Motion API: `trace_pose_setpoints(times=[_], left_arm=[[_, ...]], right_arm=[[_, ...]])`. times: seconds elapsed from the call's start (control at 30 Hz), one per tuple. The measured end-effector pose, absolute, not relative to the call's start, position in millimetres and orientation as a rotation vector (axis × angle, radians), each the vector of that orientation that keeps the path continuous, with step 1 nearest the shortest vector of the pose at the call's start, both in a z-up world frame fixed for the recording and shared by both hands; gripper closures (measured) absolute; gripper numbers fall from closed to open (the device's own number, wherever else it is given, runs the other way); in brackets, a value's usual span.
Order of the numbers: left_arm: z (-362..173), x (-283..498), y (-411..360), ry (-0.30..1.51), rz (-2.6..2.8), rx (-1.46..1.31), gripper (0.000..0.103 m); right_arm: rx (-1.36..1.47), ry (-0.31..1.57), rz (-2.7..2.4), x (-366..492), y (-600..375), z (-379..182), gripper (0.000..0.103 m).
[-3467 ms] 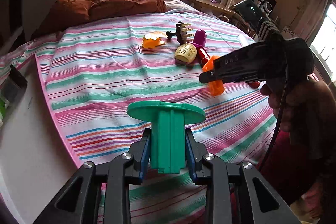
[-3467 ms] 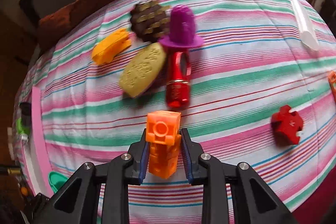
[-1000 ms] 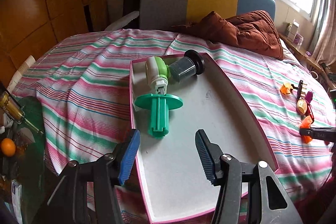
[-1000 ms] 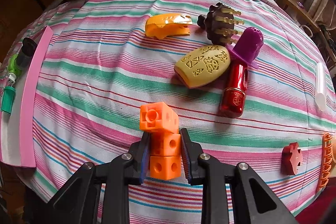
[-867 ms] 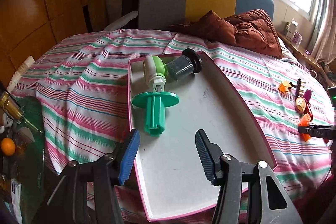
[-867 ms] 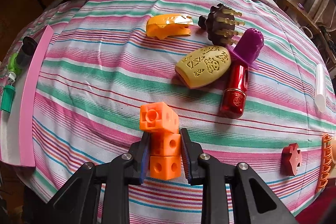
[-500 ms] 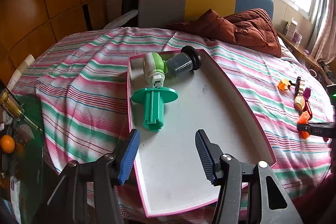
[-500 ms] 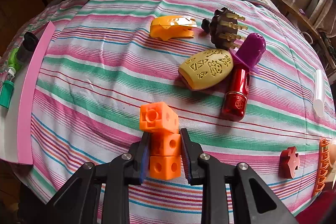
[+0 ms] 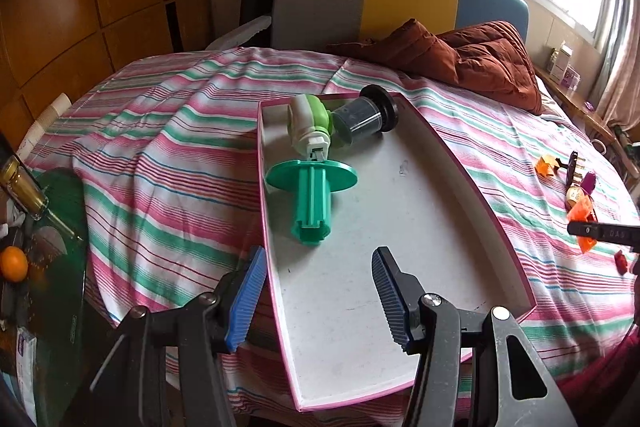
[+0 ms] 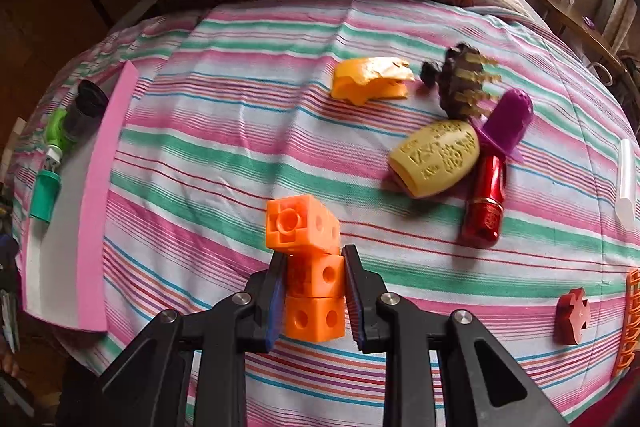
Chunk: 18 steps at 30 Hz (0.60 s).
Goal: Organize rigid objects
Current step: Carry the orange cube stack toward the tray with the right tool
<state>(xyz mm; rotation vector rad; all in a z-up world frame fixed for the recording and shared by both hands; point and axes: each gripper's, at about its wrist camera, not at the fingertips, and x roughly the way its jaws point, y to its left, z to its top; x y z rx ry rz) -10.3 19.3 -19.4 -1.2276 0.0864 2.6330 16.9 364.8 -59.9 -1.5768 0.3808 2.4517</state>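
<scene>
My left gripper (image 9: pixel 318 269) is open over the near end of a pink-rimmed white tray (image 9: pixel 460 163), nothing between its blue pads. In the tray lie a teal flanged plug (image 9: pixel 312 193), a green-and-white piece (image 9: pixel 310 125) and a dark capped jar (image 9: pixel 364 115). My right gripper (image 10: pixel 314 267) is shut on an orange stack of linked cubes (image 10: pixel 314 263), held above the striped bedspread. On the spread beyond lie an orange shell piece (image 10: pixel 370 81), a brown spiked brush (image 10: pixel 460 85), a cream embossed oval (image 10: pixel 438 157), a purple cap (image 10: pixel 508 125) and a red tube (image 10: pixel 486 203).
A red puzzle piece (image 10: pixel 572 315) and an orange lattice strip (image 10: pixel 630 323) lie at the right edge, a clear tube (image 10: pixel 626 181) further back. A brown quilt (image 9: pixel 472 59) is heaped at the headboard. A glass side table (image 9: pixel 36 247) with a bottle and an orange stands left of the bed.
Since 3.5 s ago the teal plug has left my left gripper and now lies in the tray. Over the last second the right gripper tilted slightly with the orange cubes; the left barely moved.
</scene>
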Motion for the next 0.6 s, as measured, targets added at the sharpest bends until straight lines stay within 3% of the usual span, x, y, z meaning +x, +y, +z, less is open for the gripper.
trace_pose_setpoints(times=[0.33,0.6], left_arm=[[-20.6,-14.0,2.0,0.039,2.646,-1.232,0.047],[-23.8,-20.7,-14.8,-0.007,2.664,-1.258,0.047]], right_arm=[[-1.576,0.327,2.822,-43.5,253.6,-6.1,0.077],[-1.744,0.153,2.887,-110.7,171.0,-22.6,0.077]])
